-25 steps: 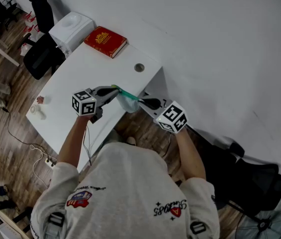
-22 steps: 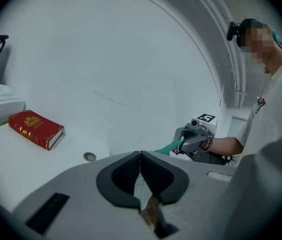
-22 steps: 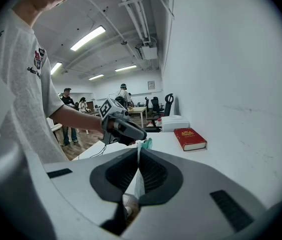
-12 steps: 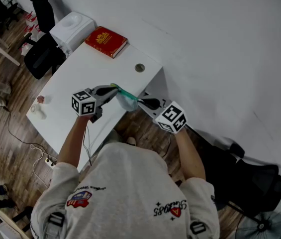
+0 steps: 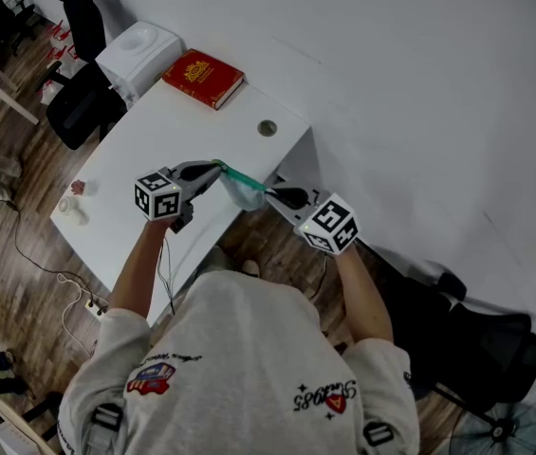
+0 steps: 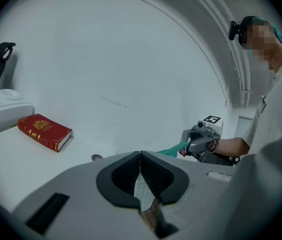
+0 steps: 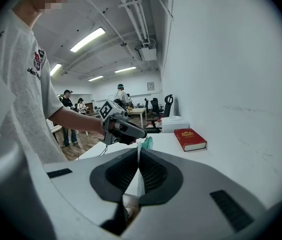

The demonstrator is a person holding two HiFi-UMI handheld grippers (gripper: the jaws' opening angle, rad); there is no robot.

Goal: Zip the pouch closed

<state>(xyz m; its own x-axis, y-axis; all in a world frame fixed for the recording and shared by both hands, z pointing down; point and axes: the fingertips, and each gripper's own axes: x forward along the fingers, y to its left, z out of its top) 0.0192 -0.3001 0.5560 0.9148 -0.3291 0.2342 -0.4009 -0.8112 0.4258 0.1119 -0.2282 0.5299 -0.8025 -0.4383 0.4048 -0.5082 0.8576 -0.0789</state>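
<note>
A small pale pouch [image 5: 243,192] with a green zipper edge [image 5: 238,176] hangs stretched between both grippers, just above the white table's near corner. My left gripper [image 5: 213,172] is shut on the pouch's left end, and mesh fabric [image 6: 142,190] shows between its closed jaws. My right gripper [image 5: 270,193] is shut on the other end, with a thin pale edge of the pouch [image 7: 138,180] pinched in it. In the left gripper view the green zipper strip [image 6: 173,149] runs to the right gripper [image 6: 199,142]. In the right gripper view the left gripper [image 7: 127,129] holds the green end [image 7: 148,143]. The zipper pull is hidden.
On the white table [image 5: 144,150] lie a red book [image 5: 201,78], a round cable hole [image 5: 267,128] and two small items [image 5: 74,197] at its left edge. A white box [image 5: 137,53] stands beyond it. Black chairs [image 5: 78,107] are at left; another chair [image 5: 481,349] and a fan [image 5: 505,429] at right.
</note>
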